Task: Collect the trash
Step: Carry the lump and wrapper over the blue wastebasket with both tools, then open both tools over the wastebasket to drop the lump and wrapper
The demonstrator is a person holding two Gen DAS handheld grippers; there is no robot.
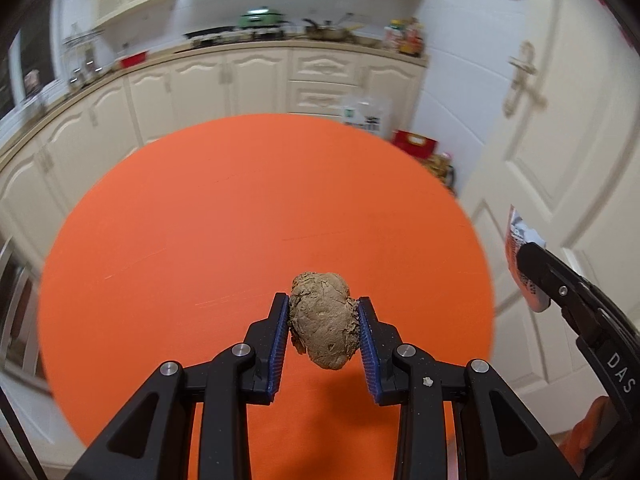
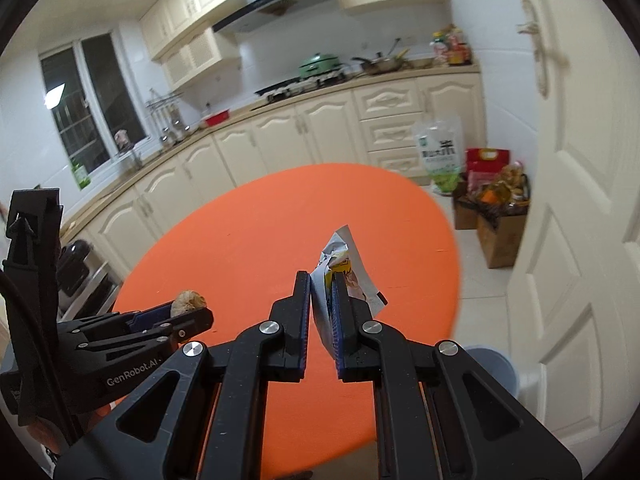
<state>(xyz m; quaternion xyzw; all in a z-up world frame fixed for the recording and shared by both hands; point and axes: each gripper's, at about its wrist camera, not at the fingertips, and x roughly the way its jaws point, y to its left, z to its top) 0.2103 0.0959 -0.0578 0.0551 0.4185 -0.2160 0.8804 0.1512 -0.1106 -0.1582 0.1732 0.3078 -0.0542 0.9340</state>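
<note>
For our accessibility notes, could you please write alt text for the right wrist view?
The right gripper pinches a crumpled snack wrapper above a round orange table. At left, the left gripper holds a brown paper wad; cream kitchen cabinets stand behind.

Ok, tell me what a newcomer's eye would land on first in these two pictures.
The round orange table fills the middle of both views, bright against the cream kitchen cabinets behind it. Above it, the left tool is shut on a crumpled brown wad. The right tool pinches a torn wrapper that sticks up over the table's right side.
</note>
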